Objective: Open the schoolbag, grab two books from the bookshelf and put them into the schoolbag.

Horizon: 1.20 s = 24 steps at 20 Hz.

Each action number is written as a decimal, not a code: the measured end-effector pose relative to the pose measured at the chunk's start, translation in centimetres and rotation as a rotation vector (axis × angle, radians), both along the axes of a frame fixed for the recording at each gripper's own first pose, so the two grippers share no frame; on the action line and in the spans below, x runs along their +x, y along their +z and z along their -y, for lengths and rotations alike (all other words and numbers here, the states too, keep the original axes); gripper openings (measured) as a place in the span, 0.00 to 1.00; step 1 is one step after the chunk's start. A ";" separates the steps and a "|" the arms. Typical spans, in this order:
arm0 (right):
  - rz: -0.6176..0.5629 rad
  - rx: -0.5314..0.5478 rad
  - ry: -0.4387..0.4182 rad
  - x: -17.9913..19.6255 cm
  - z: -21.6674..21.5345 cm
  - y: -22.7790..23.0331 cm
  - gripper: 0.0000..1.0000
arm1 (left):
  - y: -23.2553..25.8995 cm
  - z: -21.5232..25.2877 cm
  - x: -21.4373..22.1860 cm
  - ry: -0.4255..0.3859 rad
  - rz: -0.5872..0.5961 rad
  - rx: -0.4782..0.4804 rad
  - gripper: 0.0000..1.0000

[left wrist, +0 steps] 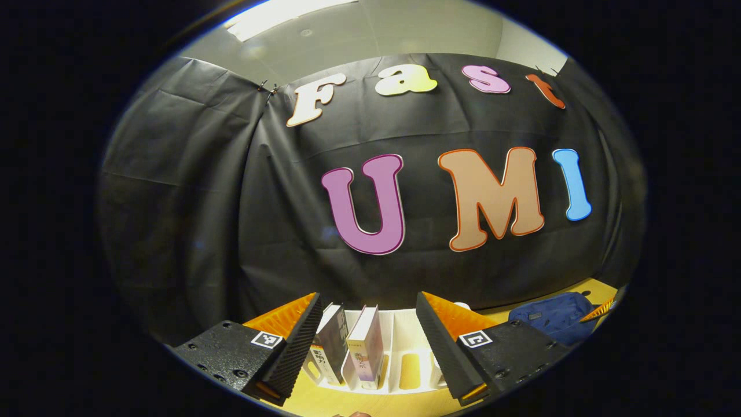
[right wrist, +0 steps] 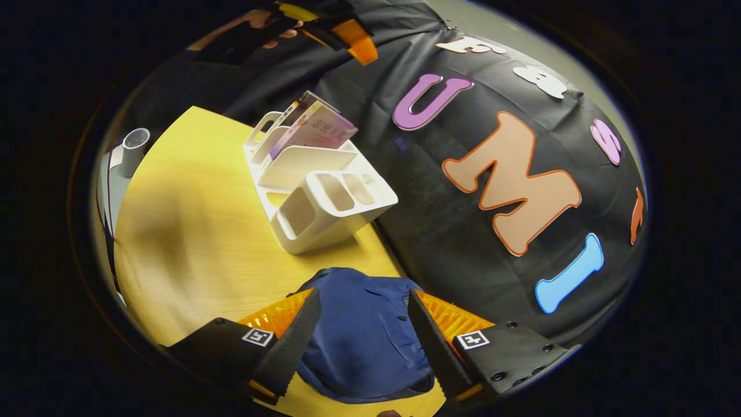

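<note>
In the left gripper view my left gripper (left wrist: 366, 341) is open and held above the white bookshelf (left wrist: 405, 347), where two books (left wrist: 366, 346) stand upright in the left slots. The blue schoolbag (left wrist: 558, 321) lies on the table to the right. In the right gripper view my right gripper (right wrist: 362, 339) is open, hovering just over the blue schoolbag (right wrist: 362, 330), which lies flat and looks closed. Beyond it stands the white bookshelf (right wrist: 315, 191) with the books (right wrist: 315, 127) at its far end. The left gripper (right wrist: 324, 26) and the hand holding it appear at the top.
The yellow wooden table (right wrist: 191, 231) has open surface left of the bookshelf and bag. A grey cylinder (right wrist: 134, 147) stands at the table's far left edge. The black cloth wall runs close behind the bookshelf and bag.
</note>
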State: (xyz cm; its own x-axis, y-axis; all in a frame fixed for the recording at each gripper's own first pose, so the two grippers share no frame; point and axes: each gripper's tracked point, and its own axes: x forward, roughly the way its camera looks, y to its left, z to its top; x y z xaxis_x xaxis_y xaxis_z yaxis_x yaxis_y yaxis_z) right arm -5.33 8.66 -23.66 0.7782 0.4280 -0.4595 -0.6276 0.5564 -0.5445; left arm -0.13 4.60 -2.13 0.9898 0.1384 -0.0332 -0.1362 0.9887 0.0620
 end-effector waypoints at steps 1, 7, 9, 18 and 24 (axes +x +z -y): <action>-0.015 -0.007 0.015 -0.2 -0.4 -1.0 1.00 | -0.2 -0.3 -0.1 0.009 -0.003 0.000 0.94; -0.055 -0.088 0.063 -1.1 -1.8 -5.4 0.98 | -0.4 -1.9 -1.0 0.049 -0.014 0.018 0.94; -0.045 -0.135 0.061 -0.6 -1.4 -6.4 0.99 | -0.5 -2.2 -1.2 0.057 -0.016 0.019 0.94; -0.032 -0.232 -0.061 0.6 1.4 -6.1 0.95 | -0.9 -2.3 -1.4 0.056 -0.031 0.007 0.94; -0.070 -0.300 -0.138 1.4 3.1 -7.8 0.29 | -0.9 -2.1 -1.6 0.035 -0.037 0.011 0.95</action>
